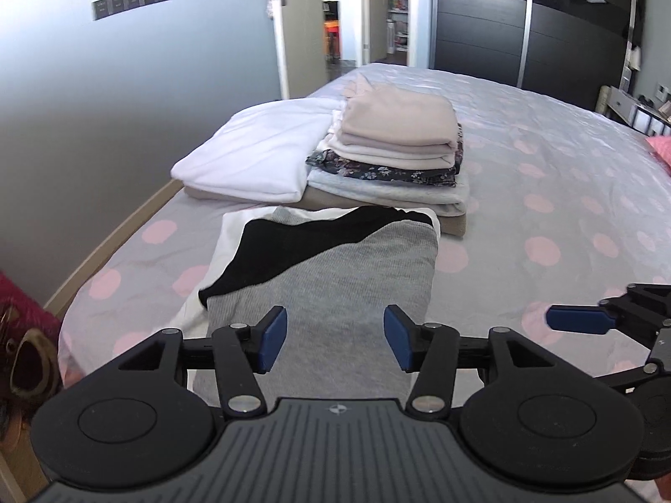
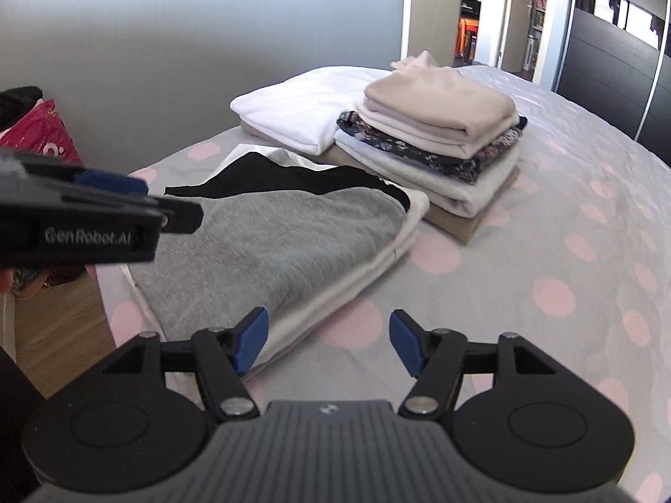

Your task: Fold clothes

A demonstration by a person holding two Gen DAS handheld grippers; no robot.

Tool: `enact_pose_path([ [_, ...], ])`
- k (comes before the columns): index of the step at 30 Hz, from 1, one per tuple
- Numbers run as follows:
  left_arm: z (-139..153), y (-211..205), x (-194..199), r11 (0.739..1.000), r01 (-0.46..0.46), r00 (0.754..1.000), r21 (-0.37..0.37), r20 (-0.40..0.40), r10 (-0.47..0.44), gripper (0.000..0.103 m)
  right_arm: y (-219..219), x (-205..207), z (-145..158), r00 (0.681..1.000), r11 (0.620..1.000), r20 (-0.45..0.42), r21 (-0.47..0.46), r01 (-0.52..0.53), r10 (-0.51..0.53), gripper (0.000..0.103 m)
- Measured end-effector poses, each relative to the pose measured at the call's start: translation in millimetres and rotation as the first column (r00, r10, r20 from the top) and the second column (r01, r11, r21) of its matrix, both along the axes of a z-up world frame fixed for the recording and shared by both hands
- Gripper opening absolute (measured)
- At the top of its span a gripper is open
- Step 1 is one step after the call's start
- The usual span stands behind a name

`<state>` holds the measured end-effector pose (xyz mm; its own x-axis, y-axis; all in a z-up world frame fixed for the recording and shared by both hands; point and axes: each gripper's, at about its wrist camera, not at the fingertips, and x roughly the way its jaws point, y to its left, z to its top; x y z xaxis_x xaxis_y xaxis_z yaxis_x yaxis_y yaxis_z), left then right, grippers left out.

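Left gripper (image 1: 335, 339) jaws apart, empty, above near end of folded grey garment (image 1: 335, 276). Right gripper (image 2: 327, 343) wide open, empty, just right of garment over bed (image 2: 524, 251), grey cover, pink dots. Beyond: stack of folded clothes (image 1: 398, 142). Farther: grey wall, open door (image 1: 289, 21), dark wardrobe.
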<state>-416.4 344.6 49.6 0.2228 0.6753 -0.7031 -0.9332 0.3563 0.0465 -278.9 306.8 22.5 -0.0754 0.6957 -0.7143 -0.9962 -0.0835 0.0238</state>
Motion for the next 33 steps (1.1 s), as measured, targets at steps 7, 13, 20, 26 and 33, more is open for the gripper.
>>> enact_pose_path([
  [7, -12, -33, 6, 0.988, -0.154, 0.988, 0.004, 0.000, 0.154, 0.052, -32, 11, 4, 0.998, 0.998, 0.002, 0.009, 0.058, -0.058, 0.078],
  [13, -27, -57, 7, 0.974, -0.223, 0.975, 0.024, -0.015, 0.224, 0.061, -49, 21, -1, 0.993, 0.992, -0.007, 0.030, 0.119, -0.119, 0.081],
  [20, -49, -71, 5, 0.969, -0.245, 0.968, -0.041, -0.065, 0.243, 0.062, -57, 16, -12, 0.994, 0.994, -0.025, 0.020, 0.105, -0.104, 0.081],
  [26, -54, -68, 0, 0.961, -0.271, 0.961, -0.061, -0.064, 0.268, 0.062, -56, 9, -15, 0.996, 0.996, -0.016, 0.010, 0.090, -0.090, 0.081],
  [33, -51, -69, 0, 0.959, -0.275, 0.960, -0.060, -0.060, 0.272, 0.062, -54, 6, -14, 0.995, 0.995, -0.009, 0.005, 0.098, -0.098, 0.082],
])
